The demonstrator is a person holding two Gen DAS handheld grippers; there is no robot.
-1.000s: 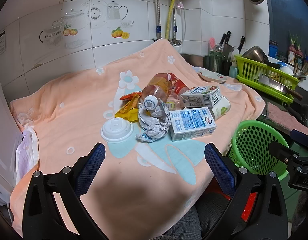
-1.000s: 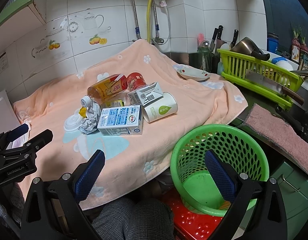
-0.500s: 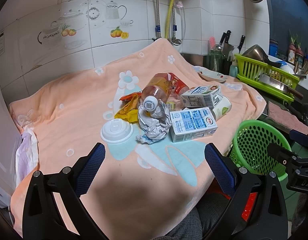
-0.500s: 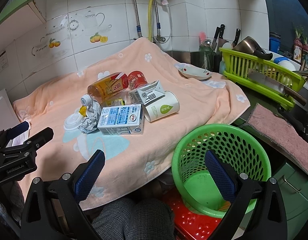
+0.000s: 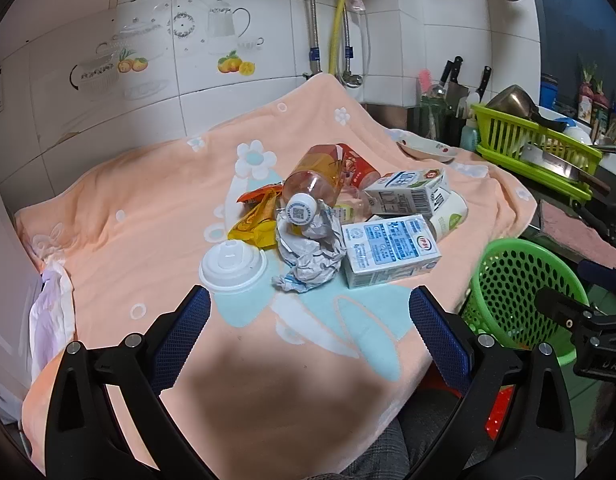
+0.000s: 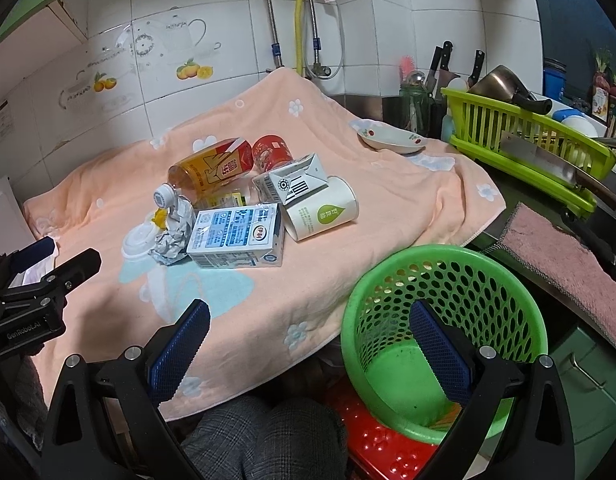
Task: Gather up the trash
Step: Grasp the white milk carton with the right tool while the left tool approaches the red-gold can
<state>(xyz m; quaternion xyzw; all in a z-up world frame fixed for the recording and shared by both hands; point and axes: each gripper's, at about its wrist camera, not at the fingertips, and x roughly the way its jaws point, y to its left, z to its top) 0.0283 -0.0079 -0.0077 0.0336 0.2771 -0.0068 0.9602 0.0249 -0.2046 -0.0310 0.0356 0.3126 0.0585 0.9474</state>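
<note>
While both tongs gape, trash pile (image 5: 332, 224) ahead, green basket (image 6: 444, 320) right.

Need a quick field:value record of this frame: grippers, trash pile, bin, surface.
left gripper: open, empty, short of the pile
right gripper: open, empty, near the bin
trash pile: blue milk carton, crumpled paper, white cup lid, paper cup, plastic bottle, all lying on the cloth
bin: green basket, at the table's right edge; almost empty
surface: peach floral cloth
</note>
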